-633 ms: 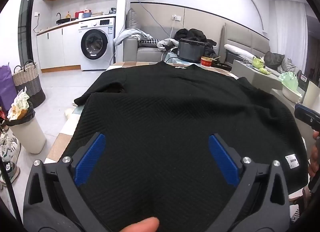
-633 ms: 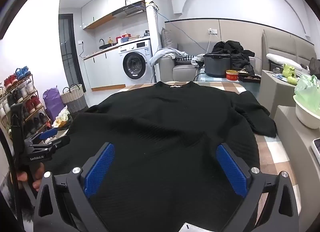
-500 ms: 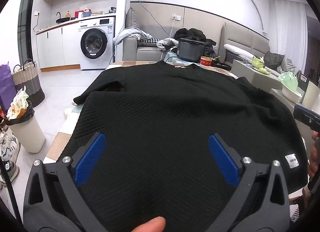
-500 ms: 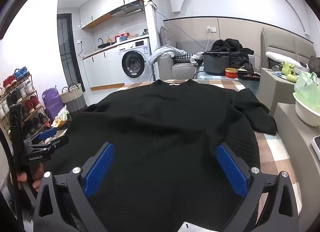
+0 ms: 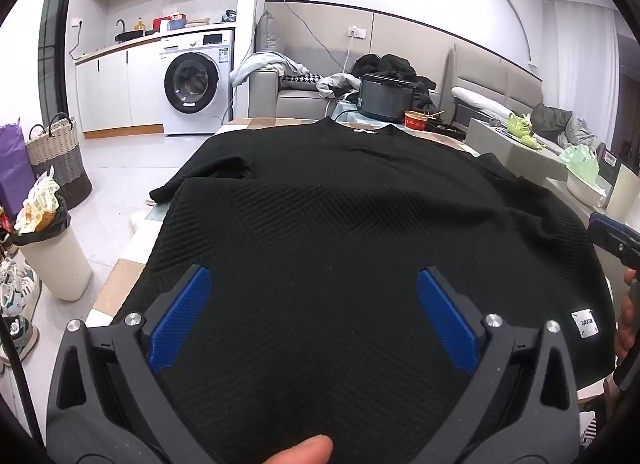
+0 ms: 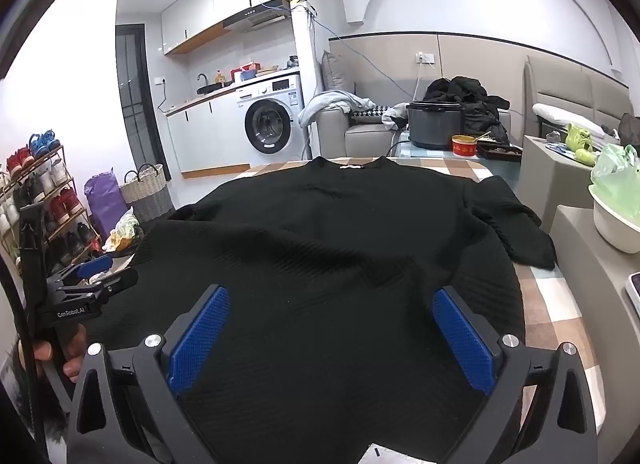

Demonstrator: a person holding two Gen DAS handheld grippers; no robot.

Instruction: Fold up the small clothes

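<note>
A checked table (image 6: 554,306) carries a black sweater (image 5: 340,232) spread flat with its collar (image 6: 356,163) at the far edge and its hem toward the viewer; the lower part appears to be doubled over the upper body, forming a ridge across the middle. One sleeve (image 6: 516,224) lies loose at the right edge of the table, the other sleeve (image 5: 208,176) trails off the left side toward the floor. The left gripper (image 5: 314,312) is poised above the near hem with its blue pads (image 5: 180,316) spread wide and nothing between them; the right gripper (image 6: 330,338) is likewise wide apart and empty over the near right part of the cloth. A small white label (image 5: 585,323) marks the hem corner near the right gripper. Likely risks: a jaw closing on only the top layer would drag it and undo the fold; the hanging left sleeve could pull the garment off the edge as it is lifted; uneven lifts by the two grippers would skew the next fold line.
</note>
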